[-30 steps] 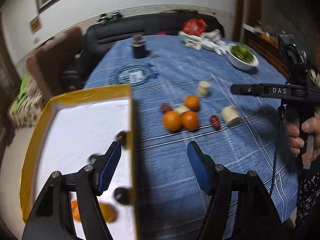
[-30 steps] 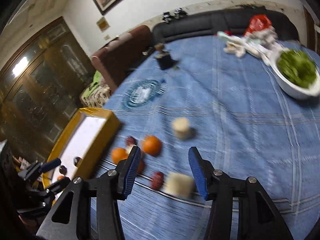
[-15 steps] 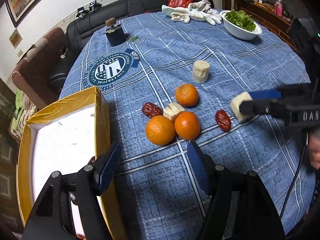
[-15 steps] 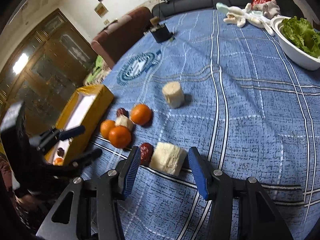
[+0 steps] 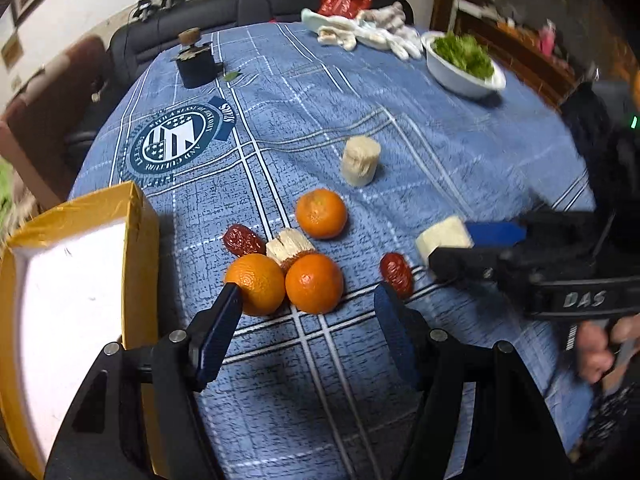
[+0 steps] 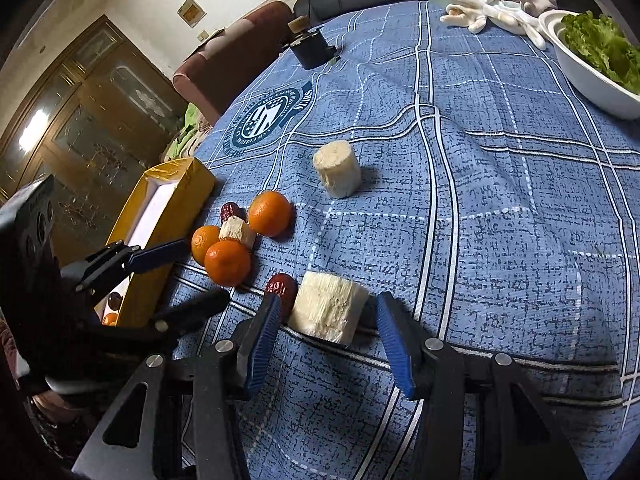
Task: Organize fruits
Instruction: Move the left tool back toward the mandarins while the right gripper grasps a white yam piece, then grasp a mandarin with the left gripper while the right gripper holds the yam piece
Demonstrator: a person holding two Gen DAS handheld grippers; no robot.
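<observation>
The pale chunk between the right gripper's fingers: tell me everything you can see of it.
The pale, cream-white fibrous chunk is a short, blocky cylinder with a rough cut face, lying on its side on the blue checked tablecloth. A dark red wrinkled date sits against its left side. The right gripper straddles it, jaws closing, pads not yet pressing.

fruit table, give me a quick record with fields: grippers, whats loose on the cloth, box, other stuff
left gripper: open, nothing between its pads, aimed at two oranges
right gripper: jaws closing around a pale cut chunk, pads not yet pressing on it
loose on cloth: three oranges, two red dates, a small pale piece, a pale cylinder
box: yellow, at the table's edge, some fruit inside
other: white bowl of greens, dark jar, gloves
</observation>
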